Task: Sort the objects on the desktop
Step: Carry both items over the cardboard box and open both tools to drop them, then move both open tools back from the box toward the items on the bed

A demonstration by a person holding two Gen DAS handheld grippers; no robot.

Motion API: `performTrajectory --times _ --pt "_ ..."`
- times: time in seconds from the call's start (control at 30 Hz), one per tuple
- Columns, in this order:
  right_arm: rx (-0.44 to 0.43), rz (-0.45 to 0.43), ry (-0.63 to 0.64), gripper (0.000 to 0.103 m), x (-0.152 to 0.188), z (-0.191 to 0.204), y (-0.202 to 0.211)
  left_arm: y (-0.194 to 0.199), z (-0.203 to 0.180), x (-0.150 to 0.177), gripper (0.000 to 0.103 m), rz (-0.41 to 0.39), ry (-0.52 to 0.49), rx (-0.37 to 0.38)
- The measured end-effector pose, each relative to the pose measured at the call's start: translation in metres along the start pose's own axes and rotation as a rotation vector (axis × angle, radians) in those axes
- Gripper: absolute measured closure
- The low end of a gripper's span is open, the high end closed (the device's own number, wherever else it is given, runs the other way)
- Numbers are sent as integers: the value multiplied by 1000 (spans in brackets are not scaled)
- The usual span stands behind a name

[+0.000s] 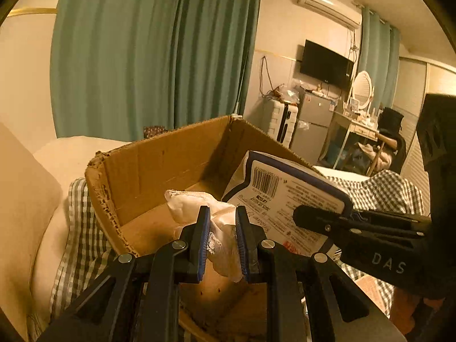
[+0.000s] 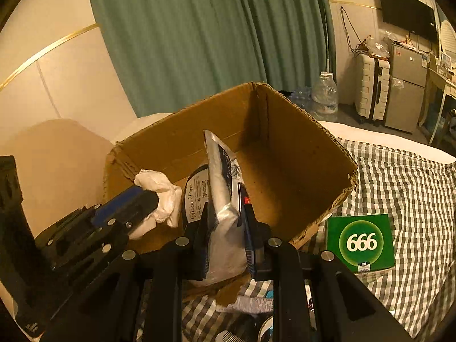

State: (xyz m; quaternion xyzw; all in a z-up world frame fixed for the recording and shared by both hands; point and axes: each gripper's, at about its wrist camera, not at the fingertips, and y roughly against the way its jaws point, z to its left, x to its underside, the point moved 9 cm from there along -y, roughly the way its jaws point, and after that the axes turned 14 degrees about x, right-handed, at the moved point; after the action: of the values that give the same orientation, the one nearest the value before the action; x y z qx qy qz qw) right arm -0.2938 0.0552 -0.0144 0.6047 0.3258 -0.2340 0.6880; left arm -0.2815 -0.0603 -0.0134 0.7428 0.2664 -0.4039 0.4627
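Note:
An open cardboard box (image 1: 159, 159) (image 2: 299, 154) lies on a checked bed cover. My left gripper (image 1: 223, 213) is shut on a crumpled white lace cloth (image 1: 199, 199), held over the box's opening; in the right wrist view that gripper (image 2: 151, 199) comes in from the left with the cloth (image 2: 162, 191). My right gripper (image 2: 225, 213) is shut on a white tissue paper pack (image 2: 225, 228) with a dark border, also above the box. In the left wrist view the pack (image 1: 285, 193) shows its barcode side, with the right gripper (image 1: 307, 216) on its lower edge.
A green box marked 666 (image 2: 360, 242) lies on the checked cover (image 2: 413, 199) right of the cardboard box. Small items, among them a comb (image 2: 228, 335), lie near the bottom edge. A cream pillow (image 1: 25, 199) is at the left. Green curtains (image 1: 154, 51) hang behind.

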Motion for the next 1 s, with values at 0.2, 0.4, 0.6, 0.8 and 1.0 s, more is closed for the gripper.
performTrajectory --times 0.2,0.4,0.6,0.8,1.0 --pt "34 -15 -45 57 -8 -10 -3 1 6 1 52 -16 48 13" --pt "47 -45 -99 55 -9 -26 18 9 -2 9 22 -20 48 -4" --pt "72 -73 -116 55 8 -40 55 38 -24 19 21 -50 -83 -113" --pt "106 -100 -101 50 36 -54 104 71 -36 38 21 -1 7 -114" --pt "130 -131 -75 48 63 -67 153 78 -53 84 21 137 115 10"
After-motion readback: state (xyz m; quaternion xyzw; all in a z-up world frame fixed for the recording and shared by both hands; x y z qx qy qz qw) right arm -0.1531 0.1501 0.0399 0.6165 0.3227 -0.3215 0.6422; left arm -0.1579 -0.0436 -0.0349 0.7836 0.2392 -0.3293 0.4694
